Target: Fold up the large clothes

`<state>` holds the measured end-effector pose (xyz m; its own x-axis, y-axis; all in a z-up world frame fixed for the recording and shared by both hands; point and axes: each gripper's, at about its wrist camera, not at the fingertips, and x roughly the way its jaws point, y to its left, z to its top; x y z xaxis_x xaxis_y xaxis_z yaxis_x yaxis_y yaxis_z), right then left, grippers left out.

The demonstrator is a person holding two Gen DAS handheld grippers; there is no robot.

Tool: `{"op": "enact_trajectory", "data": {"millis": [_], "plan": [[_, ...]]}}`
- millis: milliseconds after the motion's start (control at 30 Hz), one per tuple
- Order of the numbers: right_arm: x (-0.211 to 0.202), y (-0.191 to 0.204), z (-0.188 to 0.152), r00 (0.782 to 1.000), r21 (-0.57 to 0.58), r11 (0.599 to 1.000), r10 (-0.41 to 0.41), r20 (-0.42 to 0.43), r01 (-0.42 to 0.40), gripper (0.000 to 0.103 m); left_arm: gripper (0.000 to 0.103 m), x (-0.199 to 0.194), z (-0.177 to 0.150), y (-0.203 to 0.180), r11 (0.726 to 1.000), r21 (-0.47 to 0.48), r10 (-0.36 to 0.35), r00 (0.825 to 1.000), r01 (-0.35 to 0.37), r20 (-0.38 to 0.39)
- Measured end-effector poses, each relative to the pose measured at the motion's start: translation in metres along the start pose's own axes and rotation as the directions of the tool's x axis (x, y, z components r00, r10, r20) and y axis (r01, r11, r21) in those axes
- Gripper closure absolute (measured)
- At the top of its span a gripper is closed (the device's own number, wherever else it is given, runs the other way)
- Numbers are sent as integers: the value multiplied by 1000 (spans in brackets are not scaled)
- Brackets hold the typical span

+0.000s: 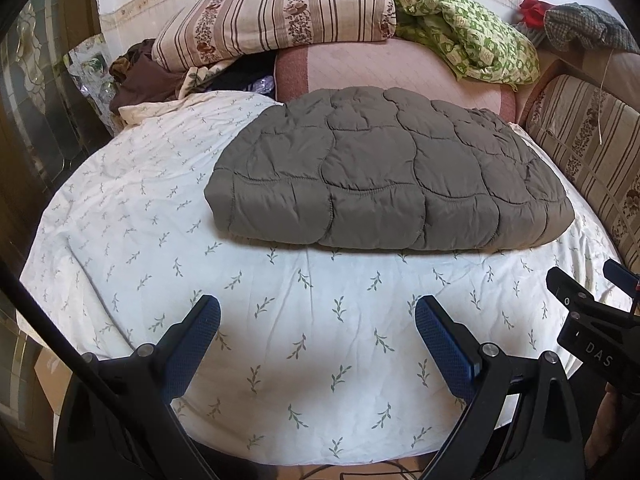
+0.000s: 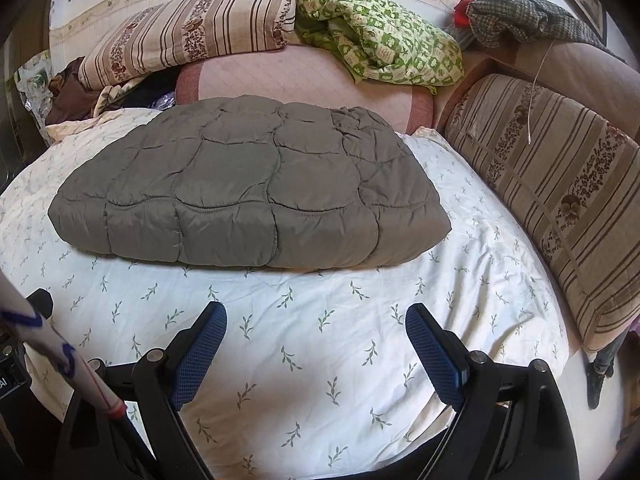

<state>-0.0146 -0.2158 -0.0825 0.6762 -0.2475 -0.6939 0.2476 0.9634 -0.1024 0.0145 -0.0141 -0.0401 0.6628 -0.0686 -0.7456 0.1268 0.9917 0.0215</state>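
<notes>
Both tools released, nothing held: left tool [image 1: 318,320] & right tool [image 2: 316,326] hang w/ jaws spread wide over bare sheet, near side of the grey quilted coat [image 1: 384,176], well apart from it. Coat lies on the bed's leaf-print sheet [image 1: 280,340], already a thick flat bundle, long axis running left-right, its rounded folded edge facing the tools; from the right wrist view its right end [image 2: 420,216] looks bulkier & more wrinkled at the far corner. Judgement: fold mostly done, prob. one more halving or just a tidy-up left. To do it well: bring each tool to one near corner of the coat, bite thru all layers not just the top shell (slick padded fabric will likely slip), lift both ends evenly, carry over w/o dragging the sheet. Beyond the coat, striped pillow [image 1: 276,16] & green patterned cloth [image 1: 464,36] — keep the coat clear of those.
</notes>
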Motion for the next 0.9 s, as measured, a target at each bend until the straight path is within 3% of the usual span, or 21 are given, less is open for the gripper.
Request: {"op": "enact_trajectory", "data": {"millis": [900], "plan": [[4, 9, -3, 1000, -23, 1000, -6, -20, 6, 9, 6, 10, -5, 4, 999, -20, -27, 999, 26, -41]]}}
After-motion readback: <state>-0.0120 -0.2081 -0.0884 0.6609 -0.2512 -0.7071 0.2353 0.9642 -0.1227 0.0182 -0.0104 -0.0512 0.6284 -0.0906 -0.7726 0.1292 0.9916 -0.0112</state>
